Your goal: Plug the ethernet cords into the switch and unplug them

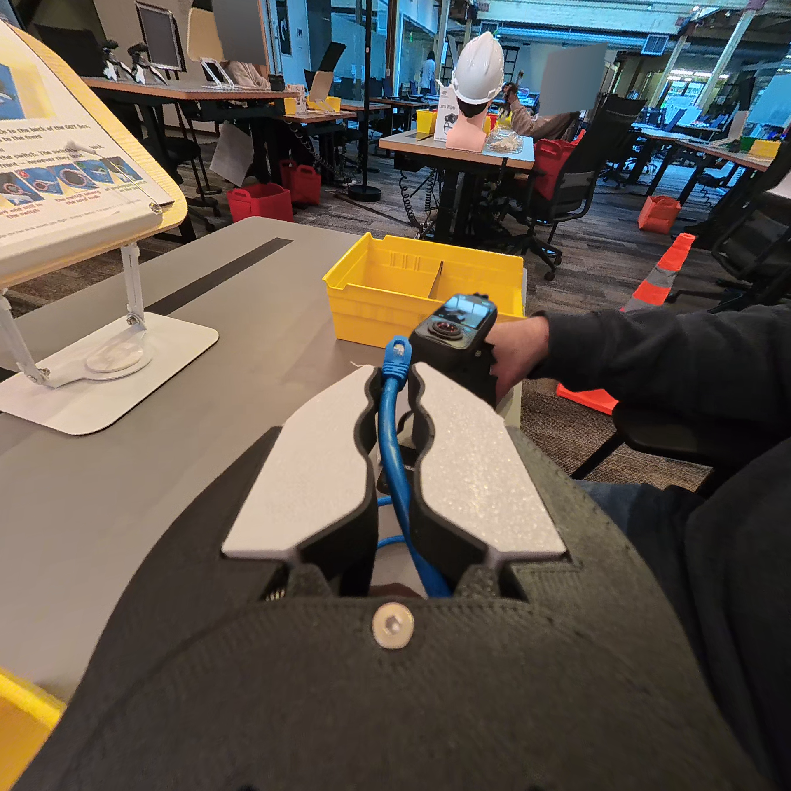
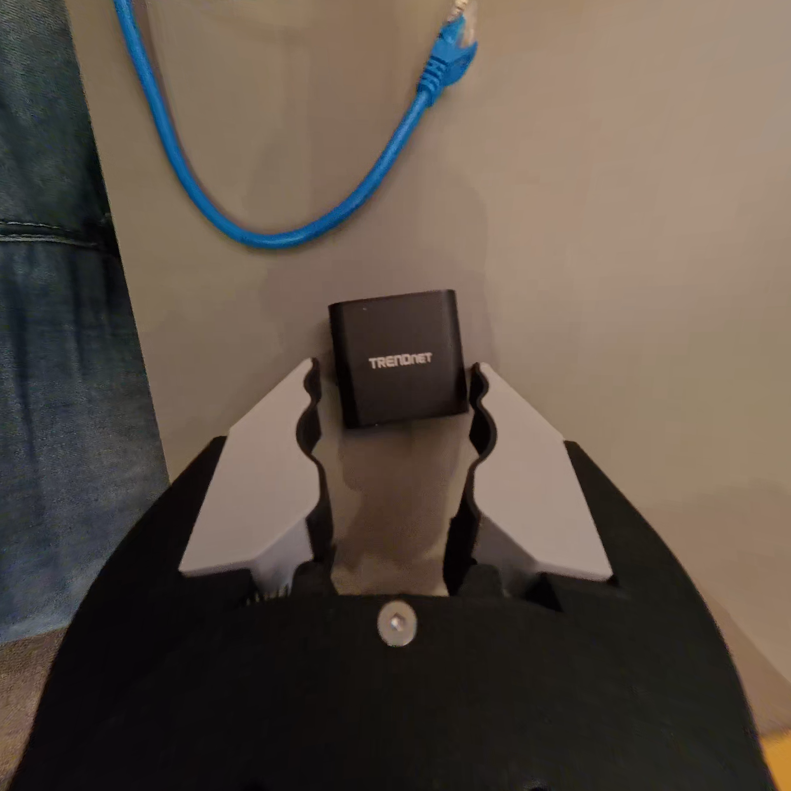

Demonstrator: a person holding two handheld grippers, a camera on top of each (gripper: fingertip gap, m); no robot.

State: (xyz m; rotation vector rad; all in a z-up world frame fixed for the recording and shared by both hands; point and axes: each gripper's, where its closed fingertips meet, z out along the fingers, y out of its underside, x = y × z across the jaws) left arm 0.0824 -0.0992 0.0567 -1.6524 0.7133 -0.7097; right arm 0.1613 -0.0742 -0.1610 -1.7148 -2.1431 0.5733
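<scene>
My left gripper [image 1: 391,376] is shut on a blue ethernet cord [image 1: 391,449]. The cord runs up between the fingers and its plug [image 1: 397,355] sticks out past the tips. In the right wrist view the cord [image 2: 274,237] loops over the grey table [image 2: 599,257], and its other plug [image 2: 449,60] lies at the top. My right gripper [image 2: 396,372] is open and straddles a small black switch [image 2: 398,394] on the table, with narrow gaps on both sides. The right gripper also shows in the left wrist view [image 1: 453,329], held by a hand just beyond my left fingertips.
A yellow divided bin [image 1: 385,295] stands at the table's far edge. A white stand with an instruction sheet [image 1: 107,355] is on the left. Another yellow bin corner [image 1: 21,719] shows at the bottom left. The person's dark sleeve [image 1: 642,342] and jeans [image 2: 51,299] border the table. My hands' fingertips stand some 25 centimetres from each other.
</scene>
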